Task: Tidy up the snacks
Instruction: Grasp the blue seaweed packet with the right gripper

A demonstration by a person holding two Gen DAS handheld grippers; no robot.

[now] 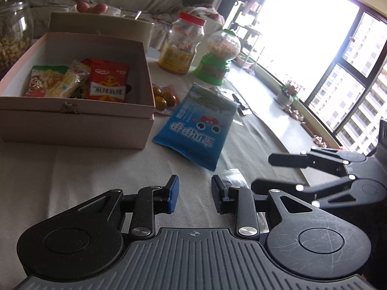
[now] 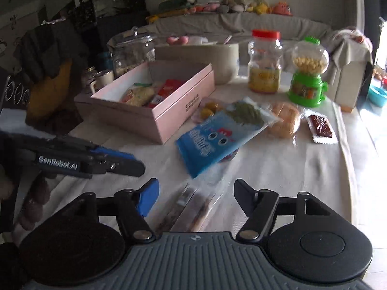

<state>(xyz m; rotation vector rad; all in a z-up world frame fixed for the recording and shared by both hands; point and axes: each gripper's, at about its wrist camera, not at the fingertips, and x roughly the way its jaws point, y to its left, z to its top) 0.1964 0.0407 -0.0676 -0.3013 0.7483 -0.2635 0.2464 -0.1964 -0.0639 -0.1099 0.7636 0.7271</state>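
An open pink box [image 1: 72,130] [image 2: 169,120] on the cloth-covered table holds several snack packets, a red one [image 1: 108,82] among them. A blue snack bag [image 1: 200,120] [image 2: 217,135] lies just right of the box. My left gripper [image 1: 194,194] is open low over bare cloth with nothing between its fingers. A small clear packet [image 1: 233,178] [image 2: 193,205] lies beside its right finger. My right gripper [image 2: 196,198] [image 1: 261,171] stands open around that clear packet, its pads off it; this view is blurred. The left gripper [image 2: 135,162] shows at the left of the right wrist view.
A wrapped bun [image 2: 284,119], a dark red packet [image 2: 320,125] and a pack of brown eggs [image 1: 163,97] lie near the blue bag. Behind stand a red-lidded jar [image 1: 181,46], a green candy dispenser [image 1: 217,58] and a glass jar [image 1: 14,33]. The table edge runs along the right.
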